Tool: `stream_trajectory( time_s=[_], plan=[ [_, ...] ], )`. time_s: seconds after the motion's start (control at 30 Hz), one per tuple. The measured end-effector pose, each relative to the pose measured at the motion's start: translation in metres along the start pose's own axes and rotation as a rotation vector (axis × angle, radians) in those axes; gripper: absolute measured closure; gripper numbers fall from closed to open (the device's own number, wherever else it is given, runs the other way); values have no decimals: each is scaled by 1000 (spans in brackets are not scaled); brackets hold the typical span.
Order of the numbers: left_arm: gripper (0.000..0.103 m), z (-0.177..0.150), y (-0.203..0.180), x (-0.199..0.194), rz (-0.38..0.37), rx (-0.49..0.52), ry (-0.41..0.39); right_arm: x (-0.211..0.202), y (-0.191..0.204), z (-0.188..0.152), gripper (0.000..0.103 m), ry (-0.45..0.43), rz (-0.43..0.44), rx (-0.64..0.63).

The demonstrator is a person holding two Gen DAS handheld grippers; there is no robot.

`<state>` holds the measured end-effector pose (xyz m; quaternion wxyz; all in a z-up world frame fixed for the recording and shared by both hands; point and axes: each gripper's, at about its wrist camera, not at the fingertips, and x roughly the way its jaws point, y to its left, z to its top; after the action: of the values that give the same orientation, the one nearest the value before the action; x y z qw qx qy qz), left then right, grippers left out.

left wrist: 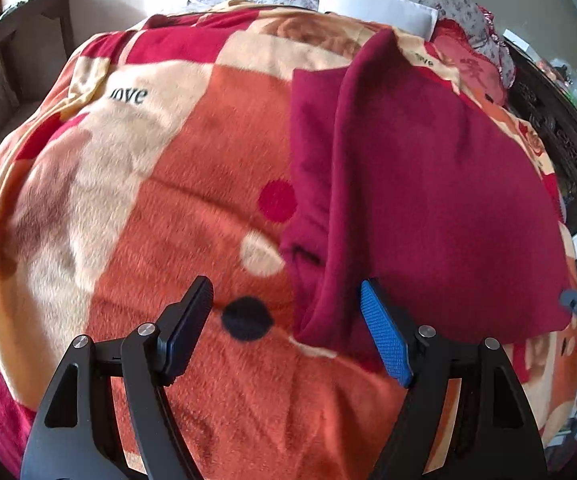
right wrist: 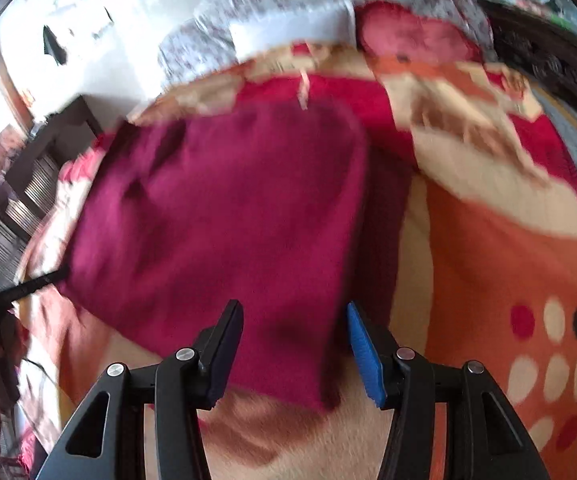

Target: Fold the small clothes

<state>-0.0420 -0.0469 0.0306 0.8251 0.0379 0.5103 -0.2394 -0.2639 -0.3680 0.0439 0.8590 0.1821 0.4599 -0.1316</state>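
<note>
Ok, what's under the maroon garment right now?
The maroon garment lies straight on the patterned blanket, which shows all around it. Anything beneath its folded layers is covered, so I can't tell.

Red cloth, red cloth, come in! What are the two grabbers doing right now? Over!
Left gripper open, holding nothing. Right gripper open, over the cloth's near corner. Maroon cloth partly folded on the patterned blanket. Nothing in the way.

Left tool open above patterned blanket, maroon garment folded beside its blue pad
</note>
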Motion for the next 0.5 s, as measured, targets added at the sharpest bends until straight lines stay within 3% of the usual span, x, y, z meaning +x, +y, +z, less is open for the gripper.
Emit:
stream_trajectory(
  time_s=[0.1, 0.3, 0.5],
  plan=[
    [27, -6, 6, 2, -6, -21, -2, 10, -6, -11, 52, 15, -18, 14],
    [27, -15, 11, -3, -6, -31, -6, -8, -9, -5, 52, 16, -34, 51],
    [27, -18, 14, -7, -21, -57, -7, -29, 33, 20, 52, -55, 14, -24]
  ],
)
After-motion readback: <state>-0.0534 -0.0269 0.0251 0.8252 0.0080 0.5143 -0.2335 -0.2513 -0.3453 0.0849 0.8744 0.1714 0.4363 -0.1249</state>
